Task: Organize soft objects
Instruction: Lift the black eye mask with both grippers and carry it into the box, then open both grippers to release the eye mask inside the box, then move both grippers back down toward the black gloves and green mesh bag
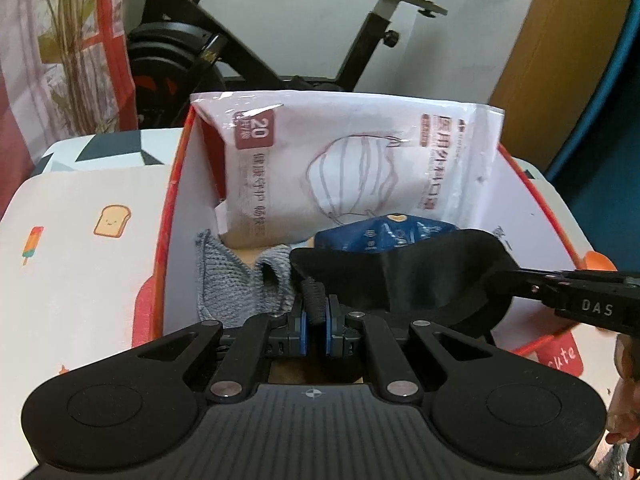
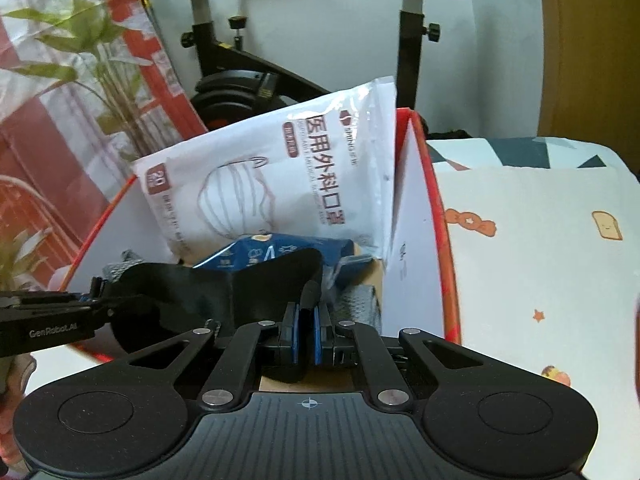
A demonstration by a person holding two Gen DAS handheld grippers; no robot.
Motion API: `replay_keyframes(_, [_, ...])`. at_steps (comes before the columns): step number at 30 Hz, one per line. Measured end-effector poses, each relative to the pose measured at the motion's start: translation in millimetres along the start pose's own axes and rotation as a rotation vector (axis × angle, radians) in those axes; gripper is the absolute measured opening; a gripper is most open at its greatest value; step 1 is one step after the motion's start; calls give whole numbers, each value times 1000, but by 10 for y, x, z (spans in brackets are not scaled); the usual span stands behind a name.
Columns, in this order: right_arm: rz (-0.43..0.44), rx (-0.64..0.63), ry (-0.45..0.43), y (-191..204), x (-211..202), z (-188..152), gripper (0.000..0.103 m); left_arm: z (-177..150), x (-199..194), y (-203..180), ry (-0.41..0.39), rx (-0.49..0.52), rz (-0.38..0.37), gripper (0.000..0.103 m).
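Note:
A black eye mask (image 1: 400,276) hangs stretched between both grippers over an open red-and-white box (image 1: 180,216). My left gripper (image 1: 316,312) is shut on the mask's black strap end. My right gripper (image 2: 306,320) is shut on the mask's other edge (image 2: 240,280); its arm also shows at the right of the left wrist view (image 1: 560,284). Inside the box lie a white pack of face masks (image 1: 344,168), a blue packet (image 1: 380,232) and a grey knitted cloth (image 1: 236,280).
The box (image 2: 420,240) stands on a table with a white cartoon-print cloth (image 2: 540,260). An exercise bike (image 1: 240,40) stands behind against a white wall. A plant (image 2: 80,40) and red-white packaging are at the left.

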State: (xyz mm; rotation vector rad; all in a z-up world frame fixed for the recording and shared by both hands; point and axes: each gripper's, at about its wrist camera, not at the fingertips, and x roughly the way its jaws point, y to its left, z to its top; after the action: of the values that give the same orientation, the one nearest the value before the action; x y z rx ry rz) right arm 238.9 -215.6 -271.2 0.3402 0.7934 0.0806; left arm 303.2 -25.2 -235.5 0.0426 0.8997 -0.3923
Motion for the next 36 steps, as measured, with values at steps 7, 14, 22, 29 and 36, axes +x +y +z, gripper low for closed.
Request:
replay_keyframes(7, [-41, -37, 8, 30, -23, 23, 9, 36, -20, 16, -36, 40, 34, 22])
replay_keyframes(14, [-58, -76, -18, 61, -154, 8, 20, 71, -188, -121, -106, 129, 11, 59])
replay_keyframes(22, [-33, -168, -162, 145, -570, -165, 50, 22, -597, -221, -245, 147, 28, 79])
replay_keyframes(29, [-13, -194, -233, 224, -853, -501, 85, -300, -891, -246, -313, 115, 53, 101])
replay_keyframes(36, [19, -124, -252, 119, -986, -942, 101, -794, -1028, -258, -311, 68, 103, 103])
